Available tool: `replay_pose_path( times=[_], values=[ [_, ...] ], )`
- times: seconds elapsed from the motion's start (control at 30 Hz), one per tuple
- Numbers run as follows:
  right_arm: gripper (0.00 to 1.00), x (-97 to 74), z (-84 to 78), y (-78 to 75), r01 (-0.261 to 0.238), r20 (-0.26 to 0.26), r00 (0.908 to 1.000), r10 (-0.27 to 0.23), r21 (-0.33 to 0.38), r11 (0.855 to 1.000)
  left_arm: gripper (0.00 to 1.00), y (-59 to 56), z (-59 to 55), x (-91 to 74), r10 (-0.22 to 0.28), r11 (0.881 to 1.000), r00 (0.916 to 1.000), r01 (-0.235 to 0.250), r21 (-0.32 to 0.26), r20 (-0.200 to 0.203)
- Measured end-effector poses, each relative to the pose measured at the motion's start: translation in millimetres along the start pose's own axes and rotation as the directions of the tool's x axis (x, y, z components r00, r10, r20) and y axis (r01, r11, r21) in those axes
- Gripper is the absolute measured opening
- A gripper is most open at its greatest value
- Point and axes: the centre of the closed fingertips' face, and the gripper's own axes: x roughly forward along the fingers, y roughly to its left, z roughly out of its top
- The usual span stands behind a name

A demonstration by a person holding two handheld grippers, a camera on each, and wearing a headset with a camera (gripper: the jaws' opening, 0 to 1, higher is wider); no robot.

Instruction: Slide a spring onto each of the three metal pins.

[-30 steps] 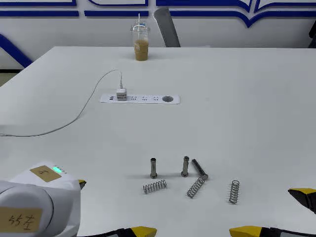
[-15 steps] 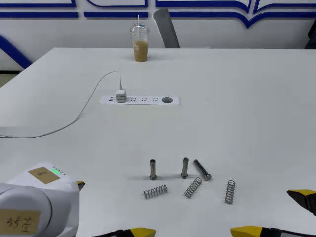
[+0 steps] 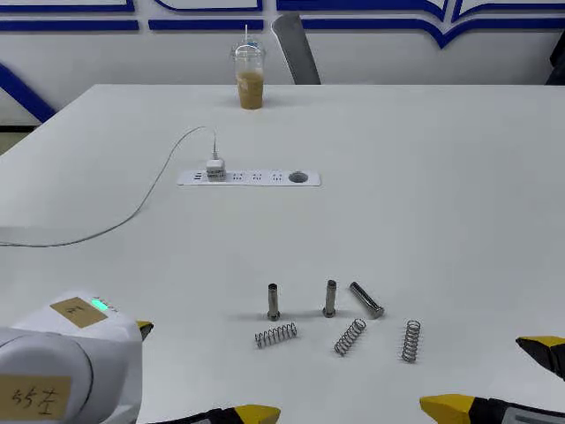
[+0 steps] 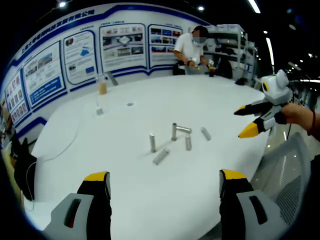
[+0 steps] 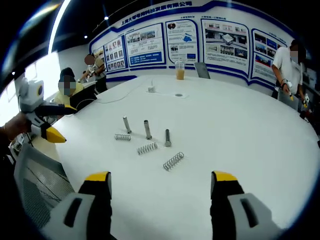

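Two metal pins (image 3: 274, 301) (image 3: 330, 299) stand upright on the white table (image 3: 424, 194); a third pin (image 3: 365, 299) lies flat just to their right. Three springs (image 3: 276, 335) (image 3: 350, 336) (image 3: 410, 341) lie loose in front of them, none on a pin. My left gripper (image 3: 201, 371) is open at the bottom left, short of the parts. My right gripper (image 3: 484, 375) is open at the bottom right. In the left gripper view the pins (image 4: 152, 142) sit ahead of the empty left gripper (image 4: 165, 176). In the right gripper view the springs (image 5: 147, 148) lie ahead of the empty right gripper (image 5: 161, 176).
A white power strip (image 3: 250, 177) with a plug and a cable (image 3: 150, 199) lies mid-table. An iced drink cup (image 3: 251, 78) stands at the far edge, a chair (image 3: 296, 49) behind it. People (image 4: 190, 47) work at the table's far side.
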Motion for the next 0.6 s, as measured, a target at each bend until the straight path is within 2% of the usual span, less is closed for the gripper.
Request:
replay_pose_path(
  times=[0.6],
  values=[
    [0.73,18.9,19.5,-4.9,0.001,0.04,0.9992,-0.001,0.006,1.0,0.91,-2.9,1.0,3.1,-0.01,1.0,0.9999,0.01,0.0,0.009]
  ],
)
